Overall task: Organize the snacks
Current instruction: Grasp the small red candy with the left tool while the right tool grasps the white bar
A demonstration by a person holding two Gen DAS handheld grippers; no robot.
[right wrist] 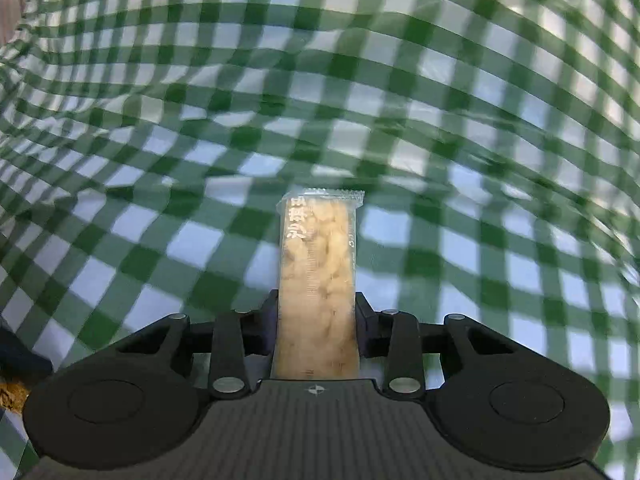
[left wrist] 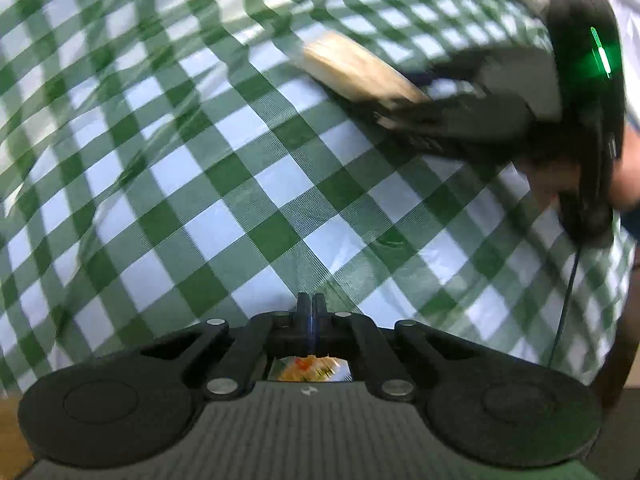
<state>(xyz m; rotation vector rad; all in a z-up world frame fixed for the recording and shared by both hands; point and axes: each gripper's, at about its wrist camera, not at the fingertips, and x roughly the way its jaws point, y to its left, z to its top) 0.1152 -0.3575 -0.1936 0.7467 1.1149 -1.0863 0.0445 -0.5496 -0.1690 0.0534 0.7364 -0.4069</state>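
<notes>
A long beige snack bar (right wrist: 316, 280) in a clear wrapper sticks out forward from my right gripper (right wrist: 316, 308), whose pads press on its two sides. The left wrist view shows the same bar (left wrist: 356, 70), blurred, held in the right gripper (left wrist: 404, 112) over the green-and-white checked cloth (left wrist: 240, 184). My left gripper (left wrist: 310, 310) points steeply down at the cloth with its fingers together. A thin film shows between them, and an orange-and-yellow snack packet (left wrist: 308, 368) shows through the gap just behind the fingers. Most of that packet is hidden.
The wrinkled checked cloth (right wrist: 440, 120) covers the whole table. A person's hand (left wrist: 626, 168) holds the right gripper's handle, and a black cable (left wrist: 564, 300) hangs from it. A bare wood edge (left wrist: 12, 432) shows at lower left. Something brown and crumbly (right wrist: 10, 396) lies at the right wrist view's left edge.
</notes>
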